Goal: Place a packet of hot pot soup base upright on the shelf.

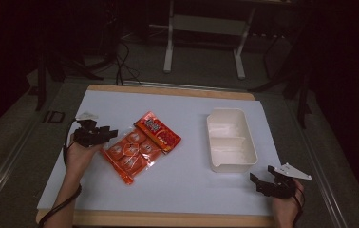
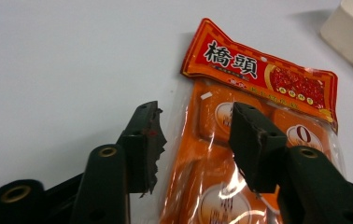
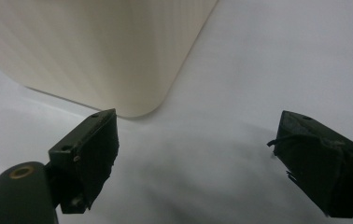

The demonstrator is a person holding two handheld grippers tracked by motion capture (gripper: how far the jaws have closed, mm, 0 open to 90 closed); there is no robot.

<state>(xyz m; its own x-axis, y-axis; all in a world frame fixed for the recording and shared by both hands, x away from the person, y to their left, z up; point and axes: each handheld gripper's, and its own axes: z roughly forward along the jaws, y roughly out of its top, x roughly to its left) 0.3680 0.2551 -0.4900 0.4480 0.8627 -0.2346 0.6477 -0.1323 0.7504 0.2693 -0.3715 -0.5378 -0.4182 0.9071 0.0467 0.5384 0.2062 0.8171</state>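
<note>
An orange snack packet (image 1: 135, 149) with a red printed header lies flat on the white mat, left of centre. My left gripper (image 1: 110, 134) sits at its left edge, a hand behind it. In the left gripper view the packet (image 2: 258, 79) stretches ahead, and its clear left edge lies in the gap of my left gripper (image 2: 195, 114), whose jaws stand apart without pressing on it. A white two-compartment tray (image 1: 230, 167) stands at the right. My right gripper (image 1: 256, 183) rests near the table's front right, open, just short of the tray's corner (image 3: 95, 46), with nothing between its jaws (image 3: 198, 126).
The white mat (image 1: 192, 190) covers a wooden table whose front edge (image 1: 168, 219) runs along the bottom. Bare mat lies between the packet and the tray. White desk legs (image 1: 169, 47) and cables stand on the floor beyond the far edge.
</note>
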